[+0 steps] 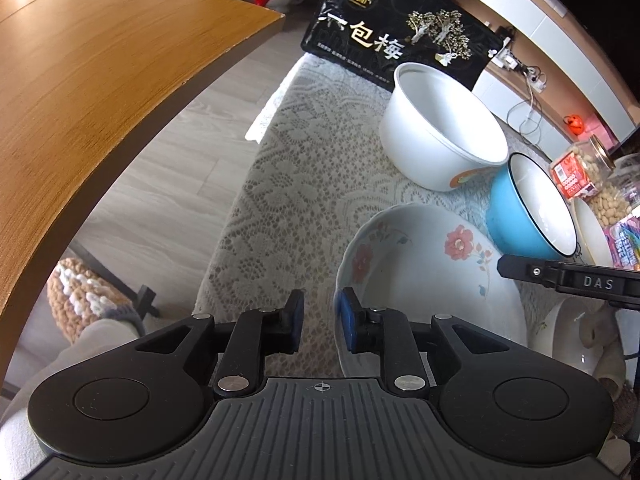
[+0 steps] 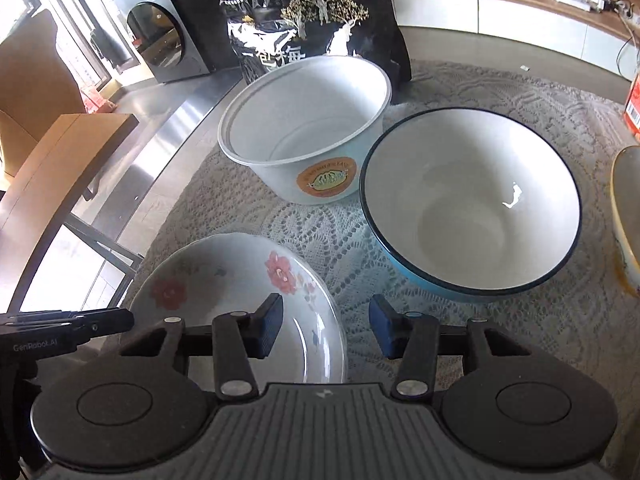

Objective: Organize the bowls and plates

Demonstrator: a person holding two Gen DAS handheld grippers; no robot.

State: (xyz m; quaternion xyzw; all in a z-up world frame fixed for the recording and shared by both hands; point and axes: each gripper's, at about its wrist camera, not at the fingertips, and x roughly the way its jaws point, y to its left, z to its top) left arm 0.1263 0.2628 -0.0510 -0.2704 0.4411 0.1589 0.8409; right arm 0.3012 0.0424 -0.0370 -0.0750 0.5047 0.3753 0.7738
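Floral plate (image 2: 224, 280) lies lower left of the right wrist frame, under the right gripper (image 2: 326, 330), jaws apart; white tub (image 2: 308, 132) stands centre before a black bag (image 2: 316, 12), blue bowl (image 2: 472, 204) right; left gripper (image 1: 320, 322) jaws straddle the plate's rim, slightly apart

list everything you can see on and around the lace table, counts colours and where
floral white ceramic plate: 1, white with pink flowers, nearest, its rim between both grippers' fingers
blue enamel bowl: 1, blue outside, white inside, dark rim, right of plate
white plastic tub: 1, white with orange label, behind plate
black printed snack bag: 1, black, gold trees, upright behind tub
lace tablecloth: 1, off-white, under the dishes
glass peanut jar: 1, clear, red label, far right
wooden tabletop: 1, brown, left across a gap
left gripper: 1, black, blue pads, open at the plate's left rim
right gripper: 1, black, blue pads, open at the plate's right rim
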